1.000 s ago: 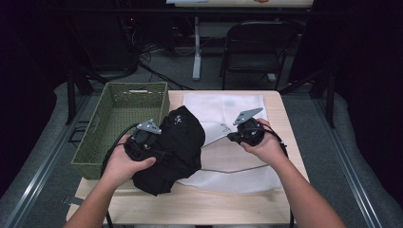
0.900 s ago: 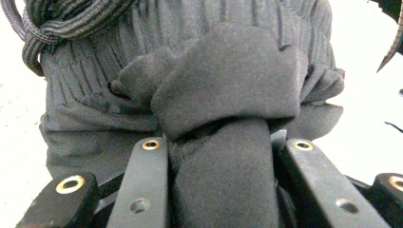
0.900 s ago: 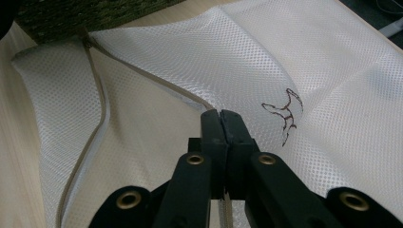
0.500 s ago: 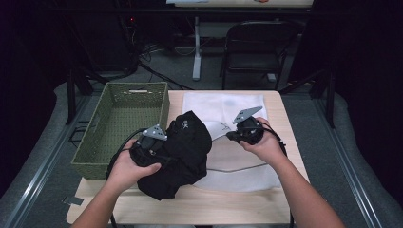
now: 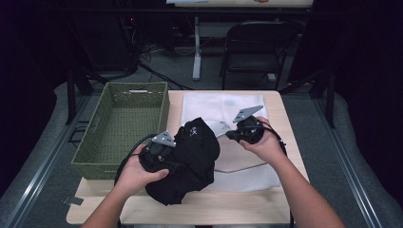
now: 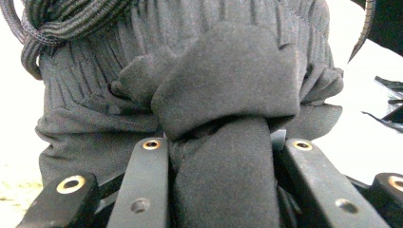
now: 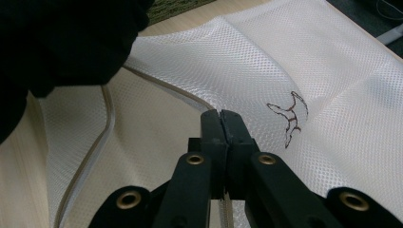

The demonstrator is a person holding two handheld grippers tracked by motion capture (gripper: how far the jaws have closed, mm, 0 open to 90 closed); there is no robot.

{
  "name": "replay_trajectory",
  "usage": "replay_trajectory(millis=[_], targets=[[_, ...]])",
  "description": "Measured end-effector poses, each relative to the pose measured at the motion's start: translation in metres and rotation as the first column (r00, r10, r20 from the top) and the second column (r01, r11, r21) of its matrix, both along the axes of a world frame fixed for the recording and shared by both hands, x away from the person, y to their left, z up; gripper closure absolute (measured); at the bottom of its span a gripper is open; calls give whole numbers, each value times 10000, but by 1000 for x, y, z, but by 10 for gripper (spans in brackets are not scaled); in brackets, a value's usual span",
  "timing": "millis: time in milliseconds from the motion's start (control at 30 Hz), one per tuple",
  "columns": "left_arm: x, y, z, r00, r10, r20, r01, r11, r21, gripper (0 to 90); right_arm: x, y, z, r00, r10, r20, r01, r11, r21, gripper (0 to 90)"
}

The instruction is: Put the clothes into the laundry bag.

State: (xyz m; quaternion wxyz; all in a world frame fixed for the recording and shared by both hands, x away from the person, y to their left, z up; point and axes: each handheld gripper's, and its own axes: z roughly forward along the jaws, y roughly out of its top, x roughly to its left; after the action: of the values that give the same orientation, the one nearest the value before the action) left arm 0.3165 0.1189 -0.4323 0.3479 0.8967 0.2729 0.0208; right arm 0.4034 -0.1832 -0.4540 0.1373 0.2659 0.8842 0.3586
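My left gripper [image 5: 159, 153] is pinching a fold of the black garment [image 6: 228, 95], bunched just ahead of it. My right gripper [image 7: 222, 124] is pressing shut, seemingly clamping the white mesh bag [image 7: 294, 61] beside its small outline logo [image 7: 288, 118]; no lettering is readable.

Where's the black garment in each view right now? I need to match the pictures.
High view: black garment lower centre, on the table's left half.
Left gripper view: centre, a fold clamped between the jaws.
Right gripper view: upper left corner.
Shared landmark: white mesh bag, beside the garment.
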Motion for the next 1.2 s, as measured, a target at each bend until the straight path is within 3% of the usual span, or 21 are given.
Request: replay_trajectory(millis=[200, 367, 900, 1200], targets=[[0, -7, -7, 9999, -143, -38, 143, 9999, 28, 668, 0, 1, 0, 10000, 28, 24, -28, 10000, 5, 894], [0, -12, -12, 9996, -253, -148, 250, 9995, -181, 668, -1, 1, 1, 10000, 6, 1, -6, 10000, 30, 894], [-4, -23, -31, 9989, -430, -199, 432, 9990, 105, 668, -1, 3, 1, 10000, 58, 65, -58, 10000, 52, 894], [-5, -24, -38, 9977, -599, -305, 601, 9982, 52, 668, -1, 5, 2, 10000, 51, 26, -51, 10000, 78, 894]])
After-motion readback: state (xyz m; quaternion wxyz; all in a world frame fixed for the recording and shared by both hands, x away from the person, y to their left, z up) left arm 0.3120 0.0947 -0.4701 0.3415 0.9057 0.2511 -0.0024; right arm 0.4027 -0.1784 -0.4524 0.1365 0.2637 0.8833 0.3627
